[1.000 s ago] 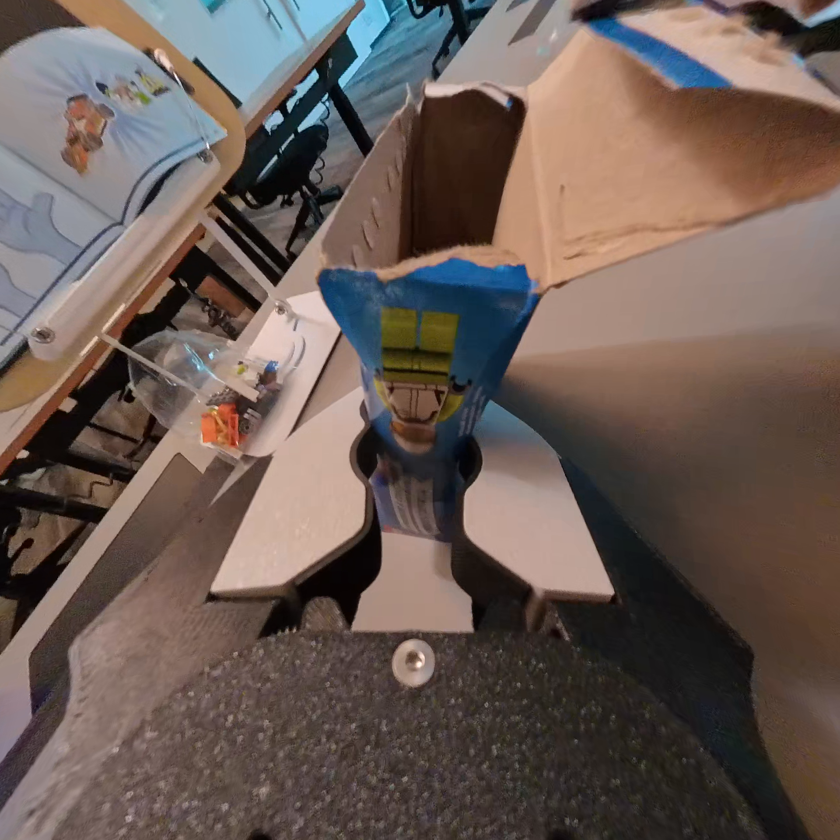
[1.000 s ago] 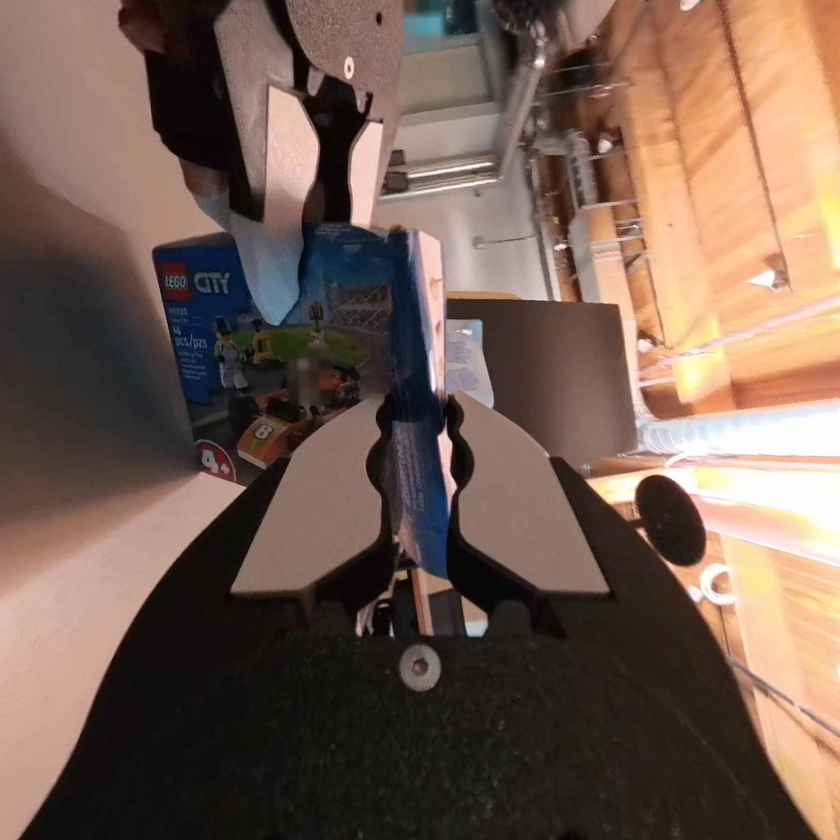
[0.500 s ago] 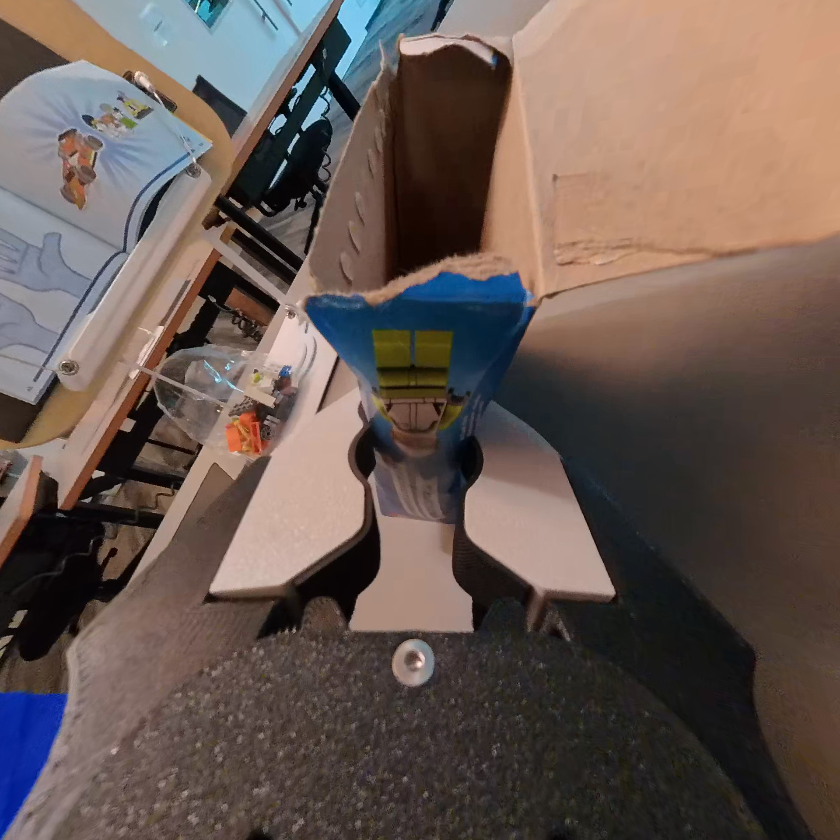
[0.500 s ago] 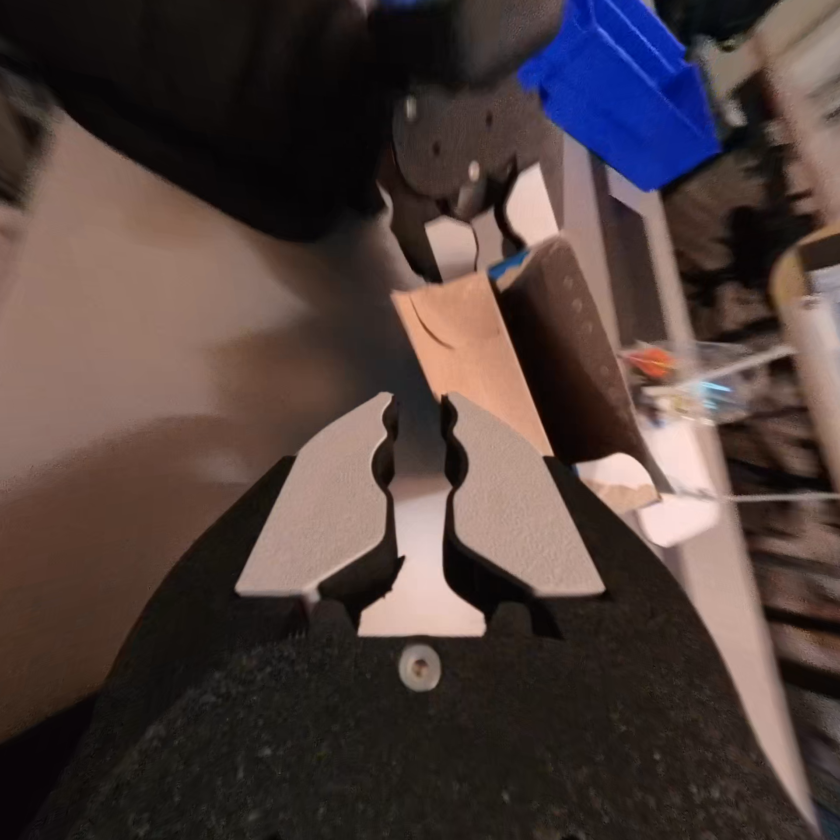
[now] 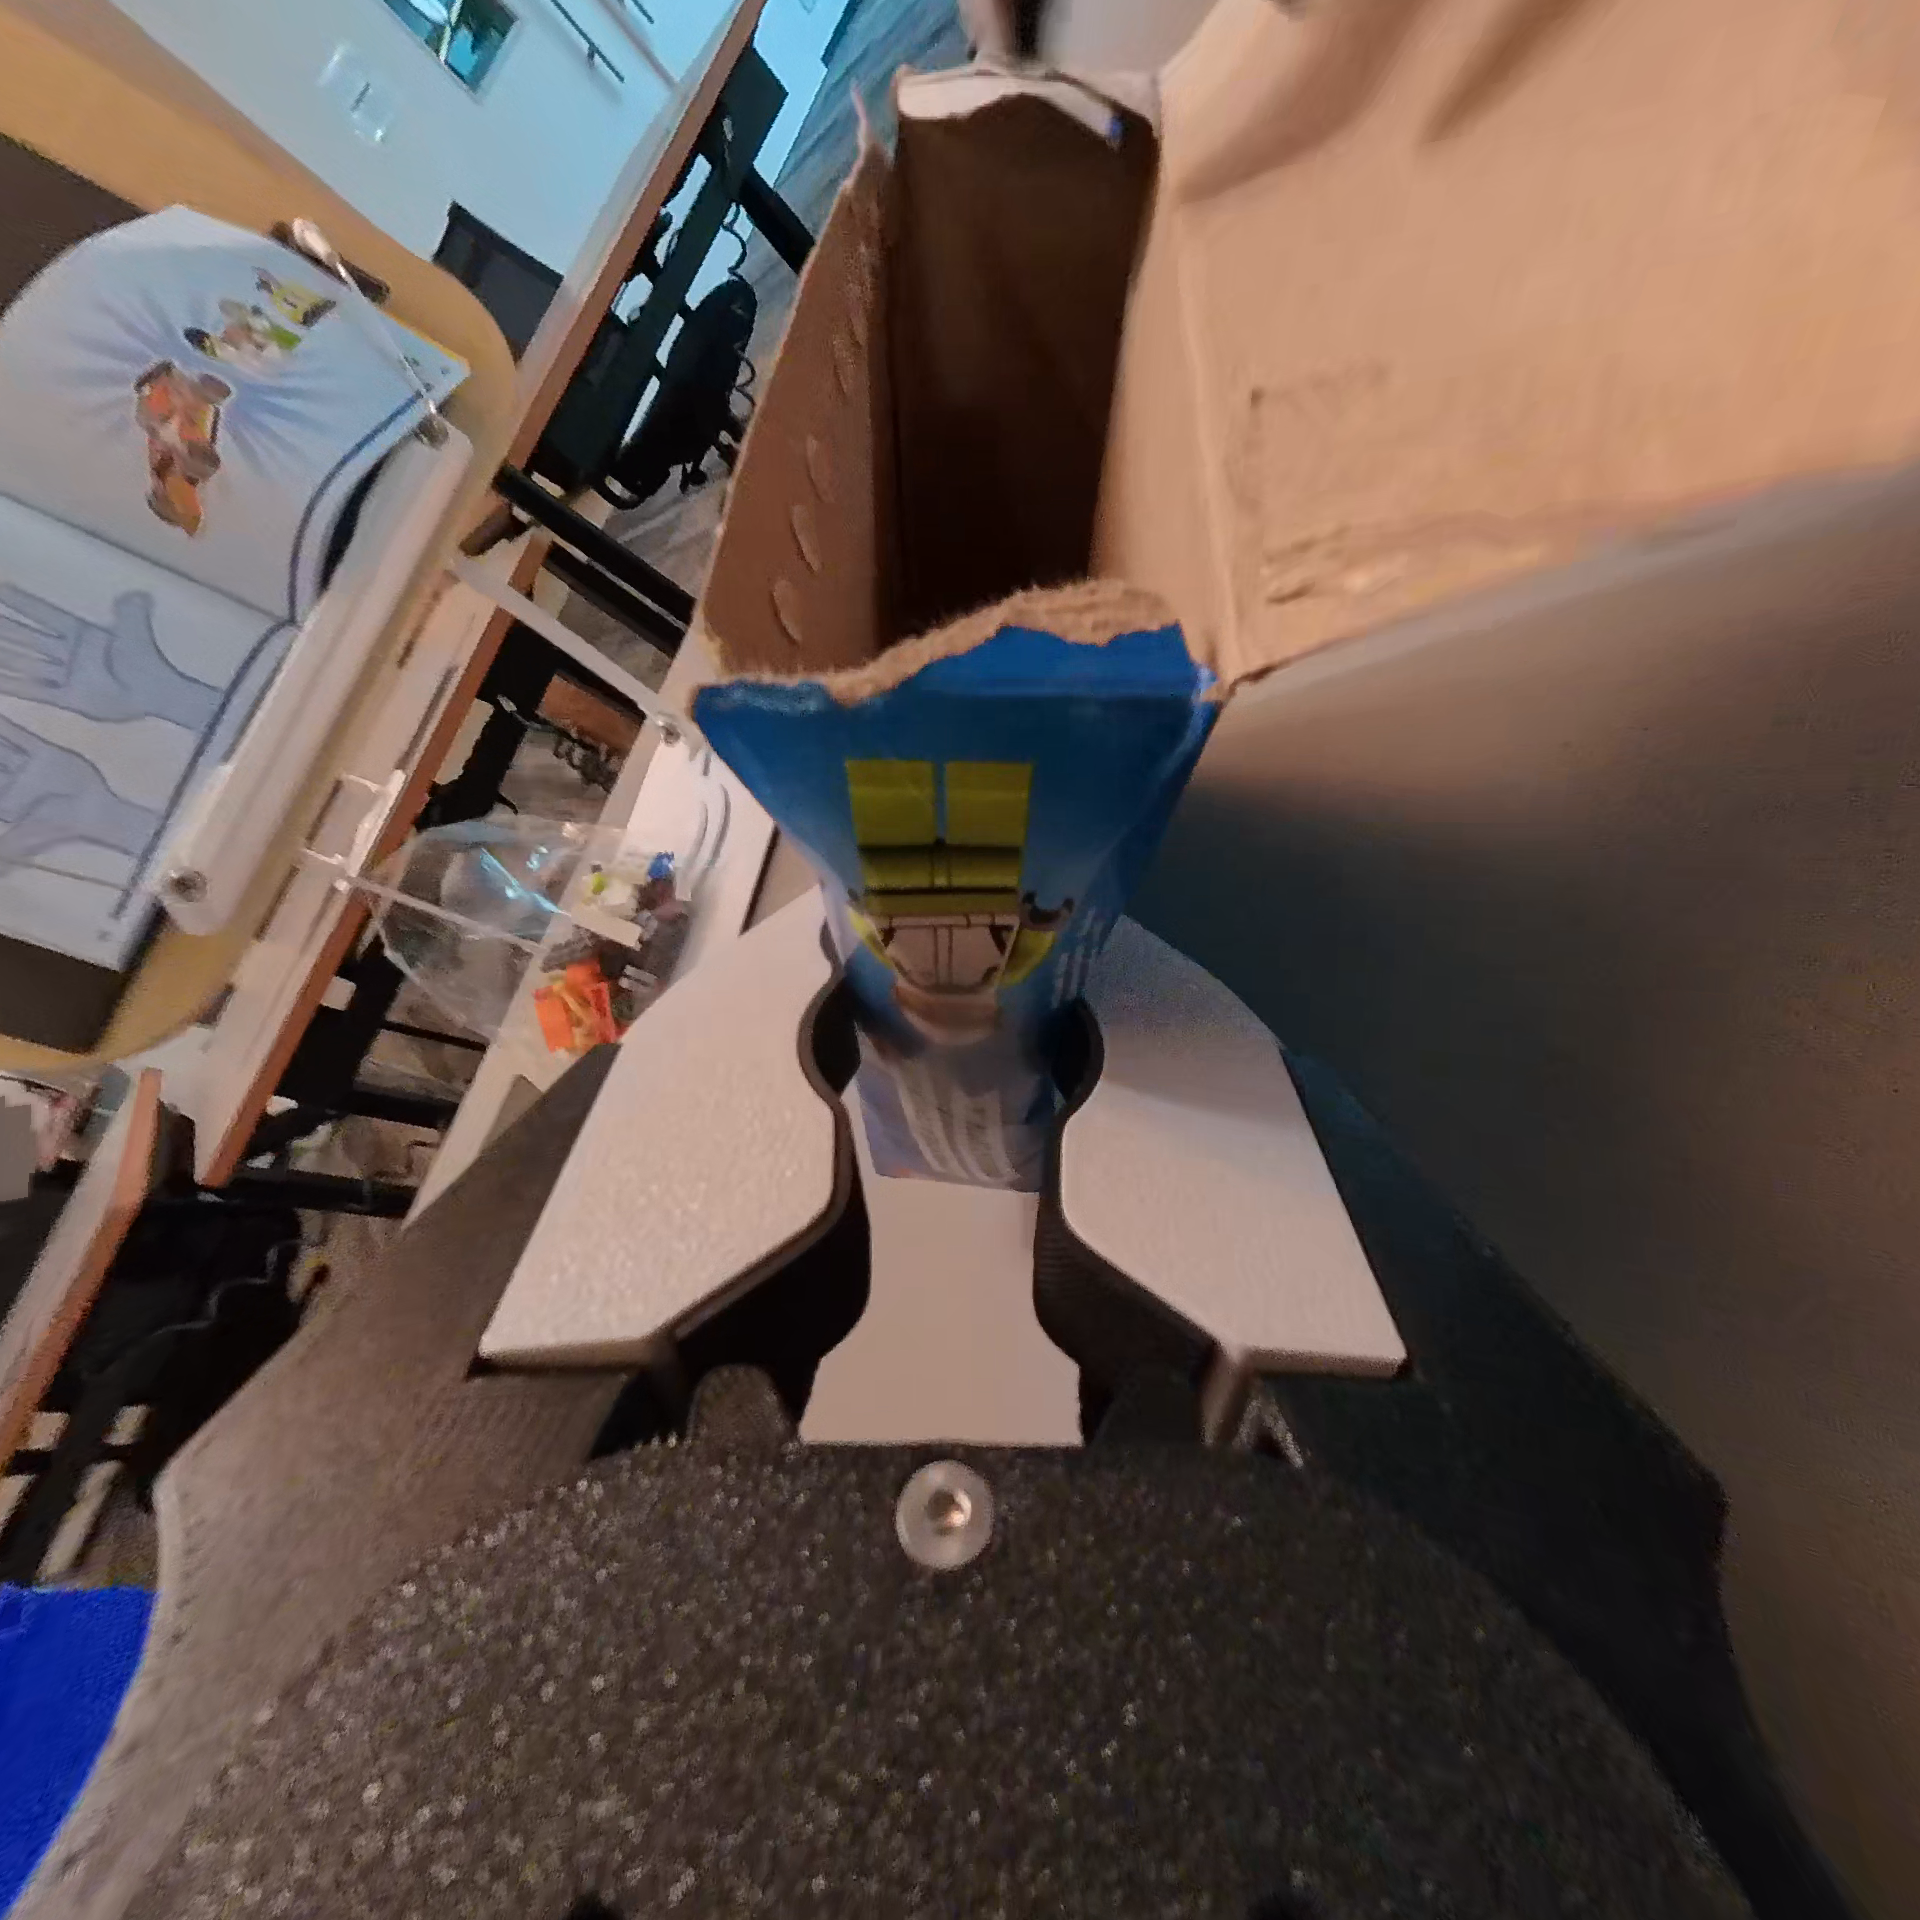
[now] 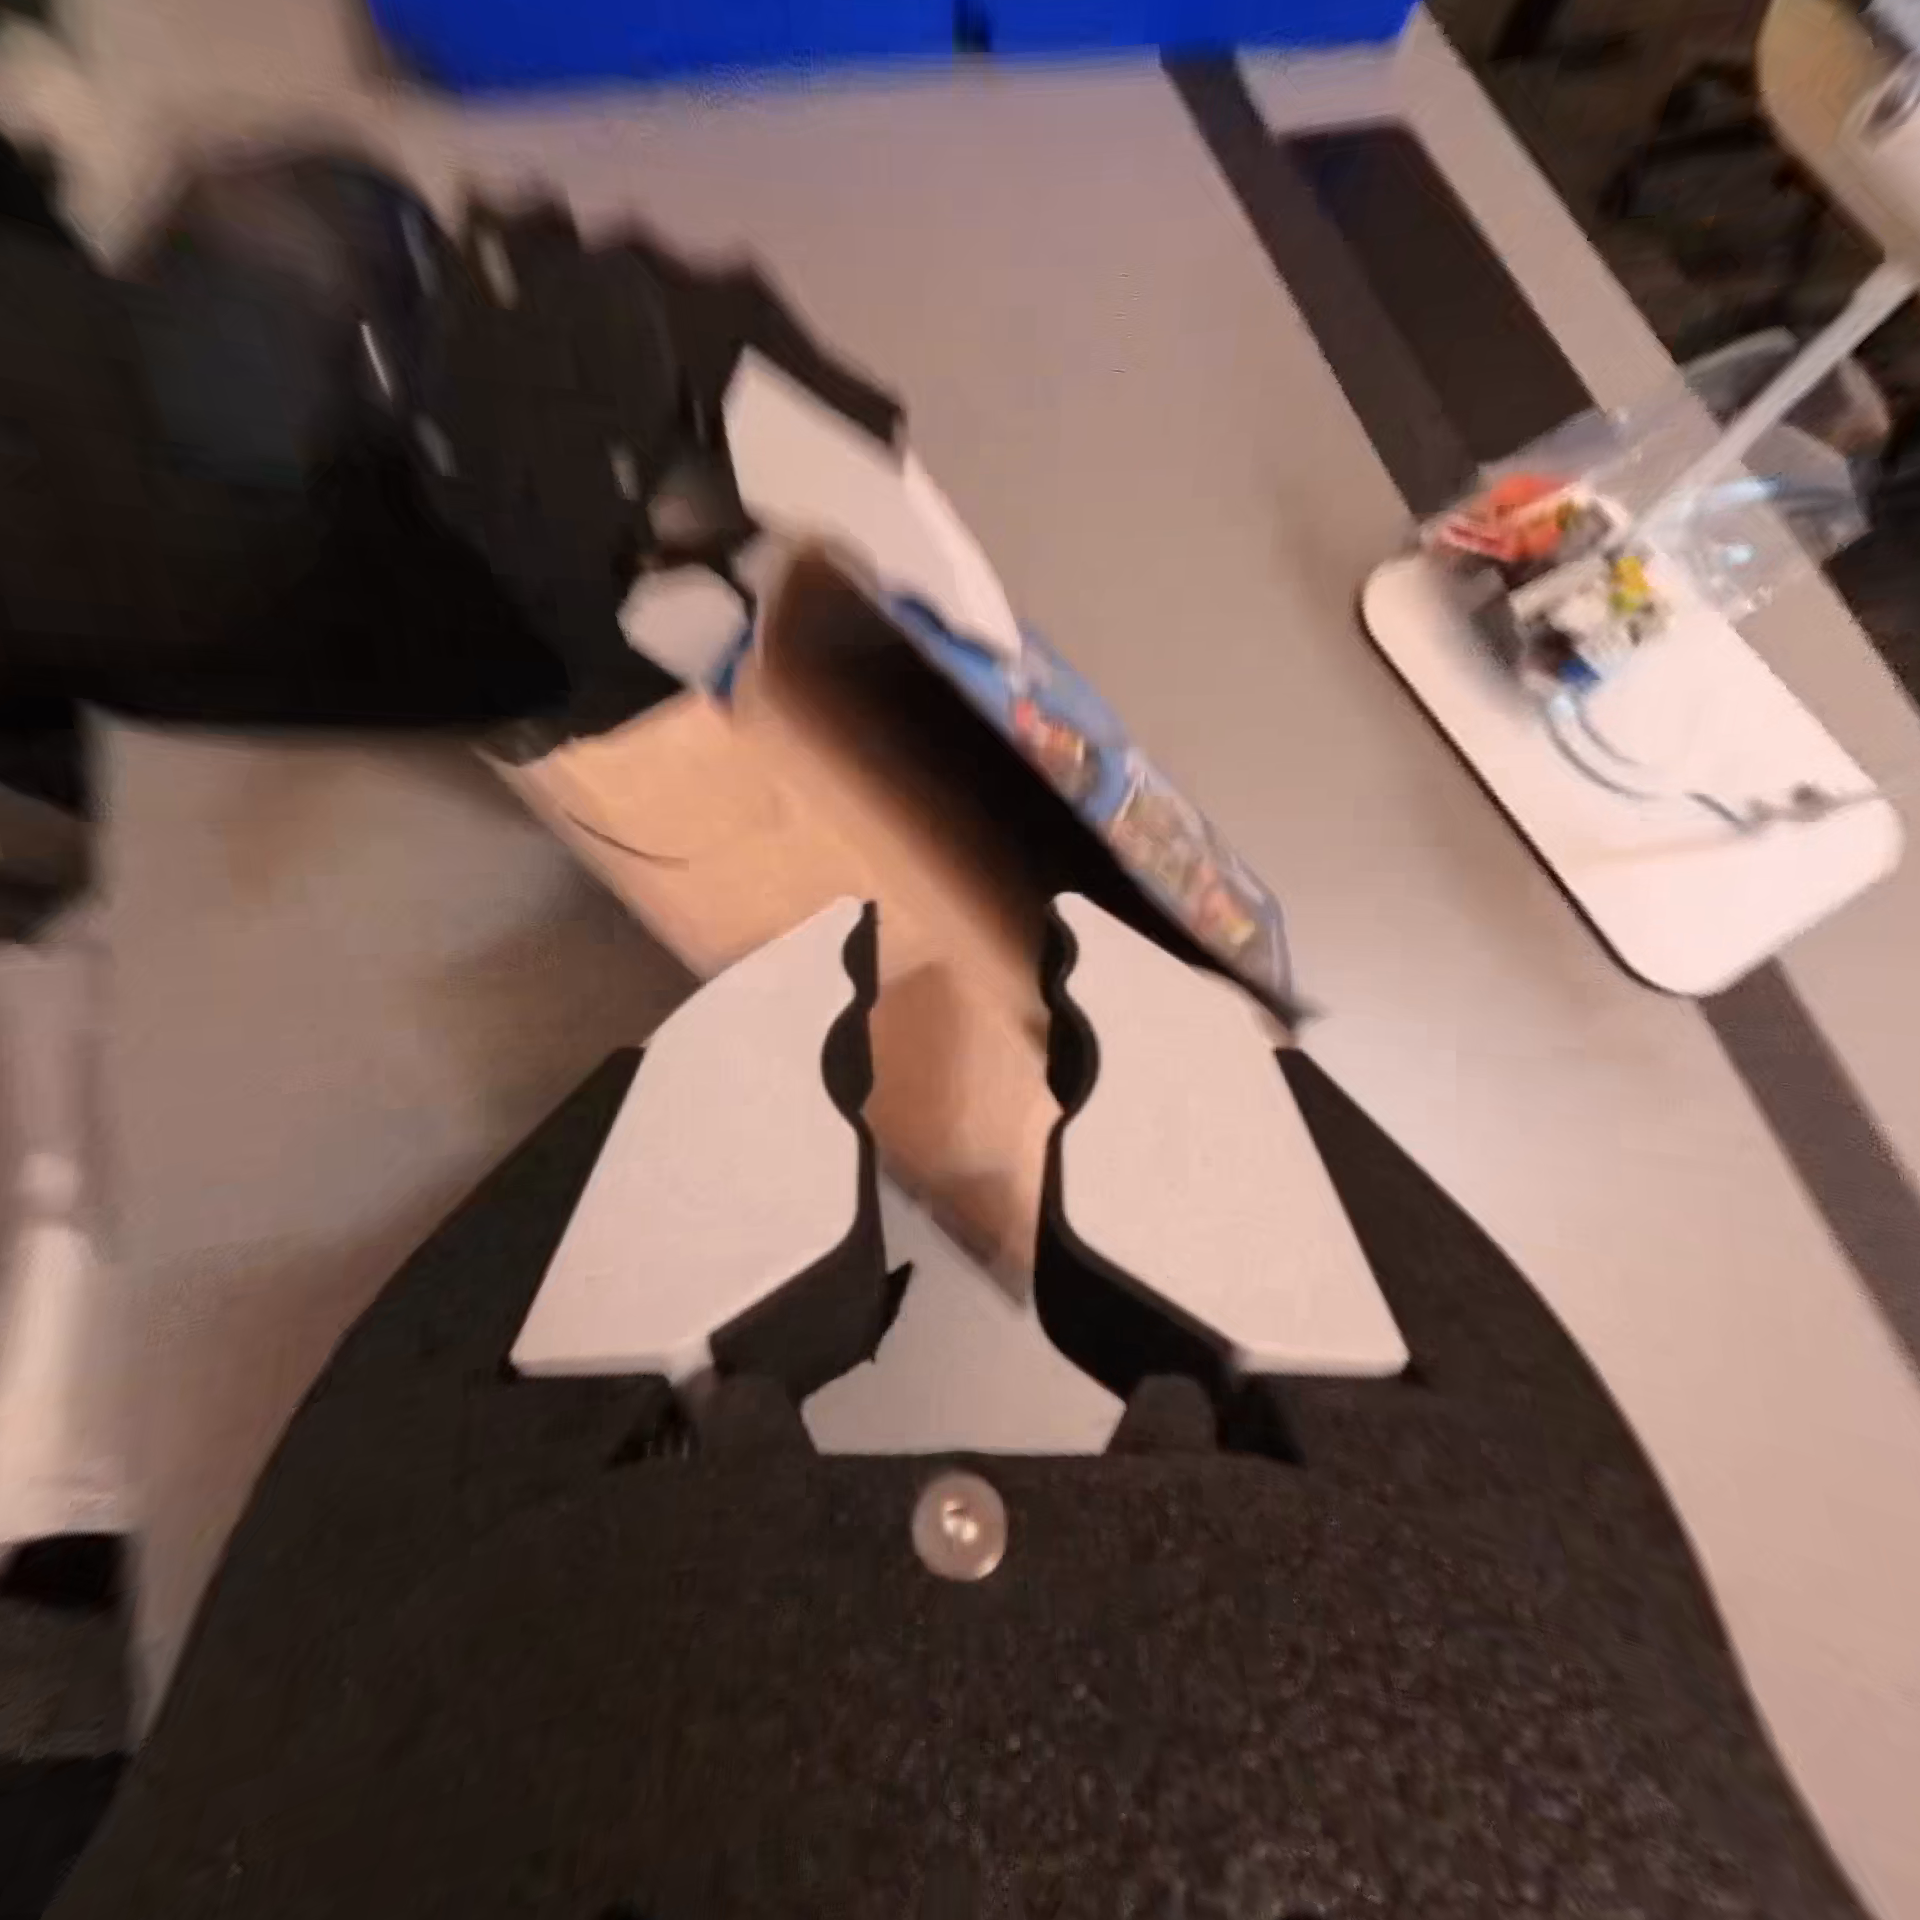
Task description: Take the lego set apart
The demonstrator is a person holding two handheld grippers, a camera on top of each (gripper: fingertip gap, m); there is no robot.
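The left gripper (image 5: 951, 1023) has its jaws pinched tight on a blue flap of the cardboard box (image 5: 956, 894), the flap running straight out ahead from between the fingertips. Beyond that flap the box gapes open — plain brown inside, its torn edge ragged just past the grip.

The right gripper (image 6: 956, 935) is blurred with motion; its jaws stand a narrow way apart, and the brown inner face of the box (image 6: 727, 821) shows through the gap, but I cannot tell whether they are touching the cardboard or merely hanging over it. Ahead of those jaws and to their left is the left gripper (image 6: 727, 540), dark and smeared, at the far end of the box.

Off to the right of the right jaws, well apart from the box, a clear plastic bag (image 6: 1558, 561) of small bricks lies on a white board (image 6: 1714, 852) on the grey table (image 6: 1091, 312). From the left gripper's side that same bag (image 5: 540, 935) sits off to the left of its jaws, with orange pieces showing through.
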